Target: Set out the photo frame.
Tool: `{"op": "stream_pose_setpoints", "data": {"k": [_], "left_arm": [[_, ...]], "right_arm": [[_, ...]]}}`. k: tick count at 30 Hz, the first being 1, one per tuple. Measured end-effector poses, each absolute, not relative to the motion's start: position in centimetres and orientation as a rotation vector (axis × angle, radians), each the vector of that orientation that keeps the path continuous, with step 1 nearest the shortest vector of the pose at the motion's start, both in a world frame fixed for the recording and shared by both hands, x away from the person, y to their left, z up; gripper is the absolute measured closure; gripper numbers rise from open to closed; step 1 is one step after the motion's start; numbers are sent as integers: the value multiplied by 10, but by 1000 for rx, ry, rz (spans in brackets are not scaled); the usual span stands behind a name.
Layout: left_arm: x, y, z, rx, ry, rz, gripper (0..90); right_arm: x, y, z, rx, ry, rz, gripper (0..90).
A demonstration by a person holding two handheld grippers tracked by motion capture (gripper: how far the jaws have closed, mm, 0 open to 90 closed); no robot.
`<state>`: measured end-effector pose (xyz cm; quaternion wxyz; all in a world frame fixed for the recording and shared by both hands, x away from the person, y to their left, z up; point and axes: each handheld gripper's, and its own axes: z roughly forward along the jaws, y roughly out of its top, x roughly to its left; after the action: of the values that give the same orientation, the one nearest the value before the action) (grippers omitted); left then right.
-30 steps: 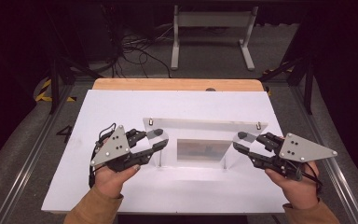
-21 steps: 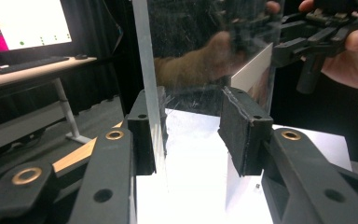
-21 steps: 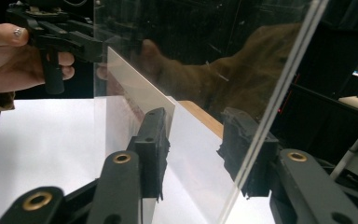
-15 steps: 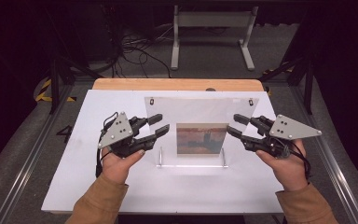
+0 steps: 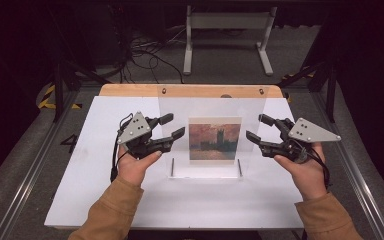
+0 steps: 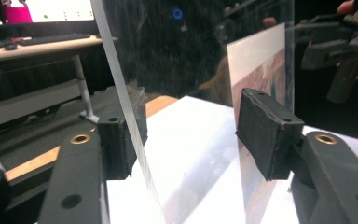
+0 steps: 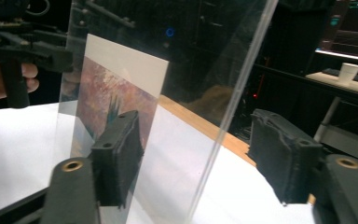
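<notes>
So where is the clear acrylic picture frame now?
The clear acrylic picture frame stands upright at mid-table in the high view, between the left gripper and right gripper.

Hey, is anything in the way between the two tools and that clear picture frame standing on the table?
Nothing visible. The left tool has the frame's left edge between its open jaws, and the right tool has the right edge likewise. The white table beside both is bare.

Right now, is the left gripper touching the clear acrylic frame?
Apart. Left gripper view: the acrylic frame's edge runs between the open jaws of the left gripper, gap visible beside each pad.
</notes>
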<state>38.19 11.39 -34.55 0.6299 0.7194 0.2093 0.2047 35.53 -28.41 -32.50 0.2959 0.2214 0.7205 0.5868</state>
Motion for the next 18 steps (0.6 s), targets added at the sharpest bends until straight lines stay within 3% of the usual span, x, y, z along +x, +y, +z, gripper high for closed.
{"op": "stream_pose_setpoints", "data": {"k": [7,18], "left_arm": [[362,133,-353,1683,498,491,291],[321,179,-389,1773,580,485,285]], "right_arm": [[331,-301,-328,614,1916,1537,267],[304,-335,-359,753,1947,1477,251]]}}
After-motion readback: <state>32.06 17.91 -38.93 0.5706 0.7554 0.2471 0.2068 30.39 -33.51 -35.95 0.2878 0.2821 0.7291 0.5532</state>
